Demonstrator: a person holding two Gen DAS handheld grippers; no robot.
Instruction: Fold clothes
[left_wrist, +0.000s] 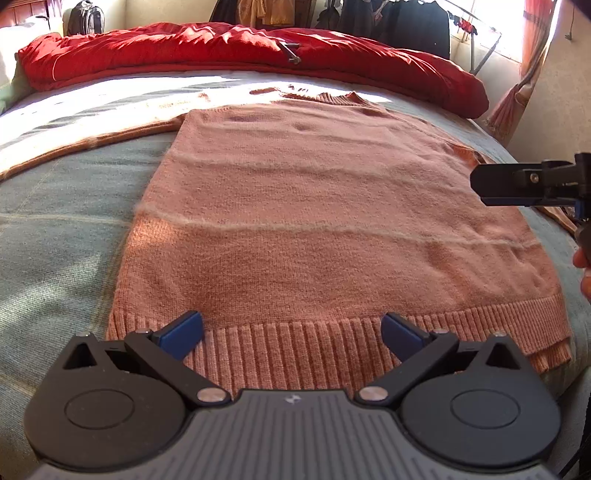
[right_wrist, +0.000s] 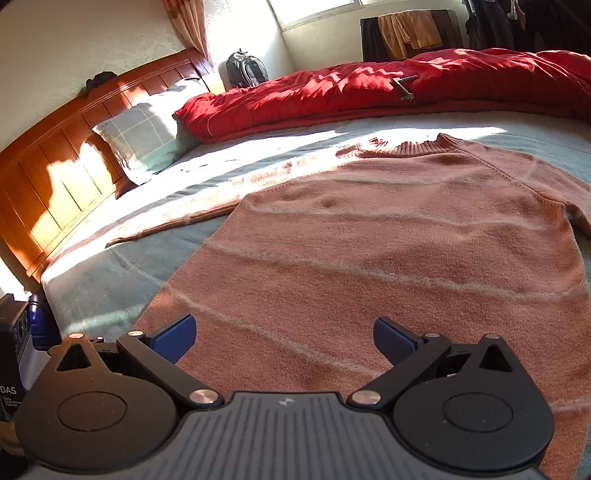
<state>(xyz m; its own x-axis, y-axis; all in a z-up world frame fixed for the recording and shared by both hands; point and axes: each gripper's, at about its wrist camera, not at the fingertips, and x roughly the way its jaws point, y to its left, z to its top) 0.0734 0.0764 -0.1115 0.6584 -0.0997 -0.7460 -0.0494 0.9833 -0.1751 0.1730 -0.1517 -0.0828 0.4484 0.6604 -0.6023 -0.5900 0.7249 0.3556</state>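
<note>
Here we hold both tools spread wide over a pink sweater (left_wrist: 325, 206) lying flat on the bed (left_wrist: 66, 221): left tool (left_wrist: 291, 332) above its ribbed hem, right tool (right_wrist: 284, 339) above its body.

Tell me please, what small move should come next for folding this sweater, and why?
Probably lower the left gripper onto the ribbed hem and close on it. The sweater lies flat on the bed, both sleeves spread out, nothing folded yet. The left jaws stand open right over the hem; the right gripper, also open, hovers over the body and holds nothing.
</note>
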